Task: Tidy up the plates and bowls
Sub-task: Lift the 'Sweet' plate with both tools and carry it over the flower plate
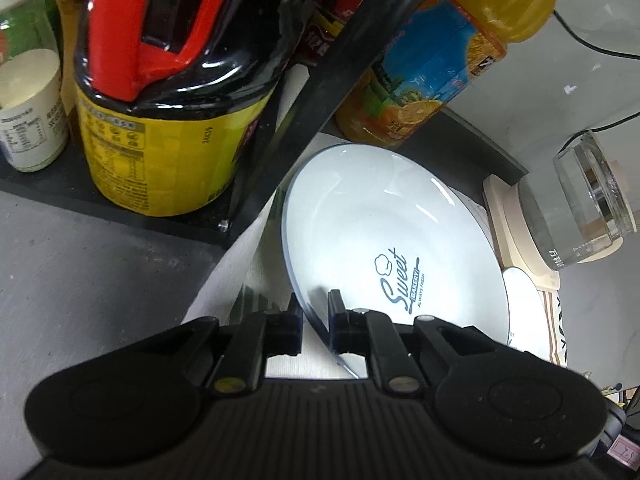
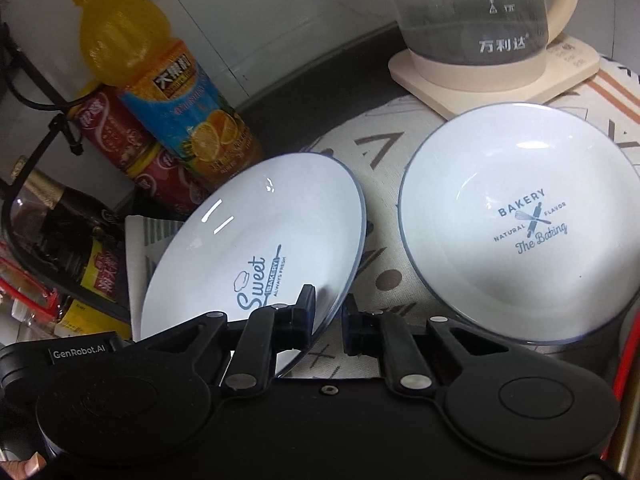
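Note:
A white plate printed "Sweet Bakery" [image 1: 380, 232] is tilted up off the patterned cloth [image 2: 384, 148]. My left gripper [image 1: 314, 312] is shut on its near rim. The same plate shows in the right wrist view [image 2: 260, 240], where my right gripper [image 2: 329, 308] straddles its right rim with a small gap between the fingers. A second white plate printed "Bakery The Baking" [image 2: 520, 220] lies flat on the cloth to the right. Its edge shows in the left wrist view [image 1: 524, 312].
A black rack [image 1: 280, 120] at the left holds a yellow-labelled jar [image 1: 160, 152] and bottles. An orange juice bottle [image 2: 180, 104] and red cans [image 2: 120, 136] stand behind the plates. A glass kettle [image 2: 480, 20] on a cream base sits at the back right.

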